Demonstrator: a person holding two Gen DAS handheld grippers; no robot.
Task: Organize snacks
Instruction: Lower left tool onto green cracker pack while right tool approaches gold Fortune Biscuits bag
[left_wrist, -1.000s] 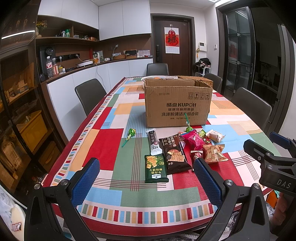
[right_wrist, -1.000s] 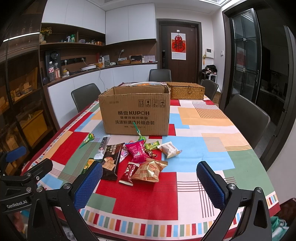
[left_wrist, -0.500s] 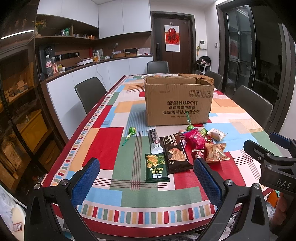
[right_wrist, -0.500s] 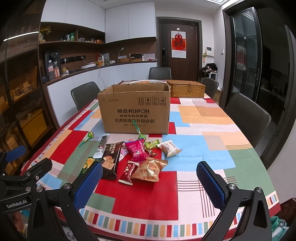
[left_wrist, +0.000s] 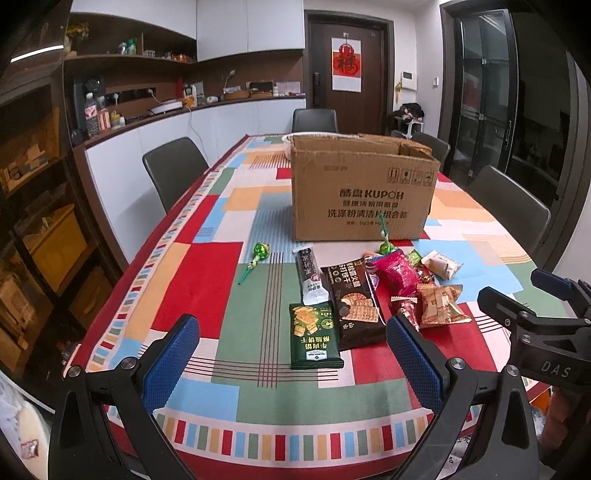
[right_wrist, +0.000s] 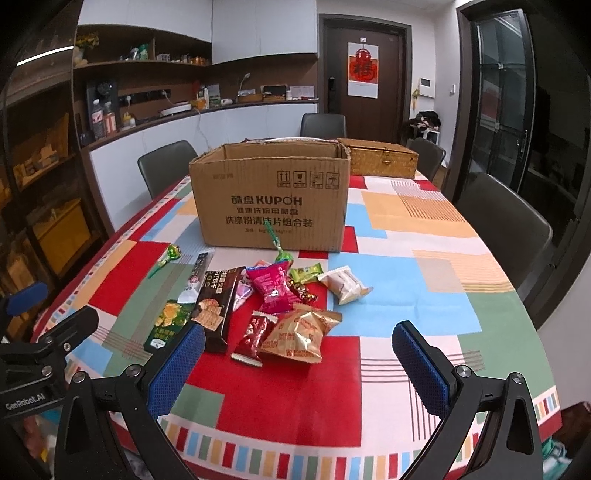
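Observation:
A pile of snack packets lies on the patterned tablecloth in front of an open cardboard box (left_wrist: 360, 194) (right_wrist: 271, 201). It includes a green cracker pack (left_wrist: 314, 336), a dark biscuit pack (left_wrist: 352, 304) (right_wrist: 218, 302), a pink bag (left_wrist: 397, 271) (right_wrist: 271, 288), a gold bag (right_wrist: 303, 330) and a green lollipop (left_wrist: 258, 254). My left gripper (left_wrist: 291, 363) is open and empty above the near table edge, short of the green pack. My right gripper (right_wrist: 299, 367) is open and empty, just short of the gold bag.
A wicker basket (right_wrist: 380, 160) stands behind the box. Dark chairs (left_wrist: 173, 170) (right_wrist: 506, 218) line both sides of the table. A counter and shelves (left_wrist: 155, 107) run along the left wall. Each gripper shows at the edge of the other's view.
Both grippers have crept forward toward the snacks, so the pile and the box look slightly larger. Nothing on the table has moved.

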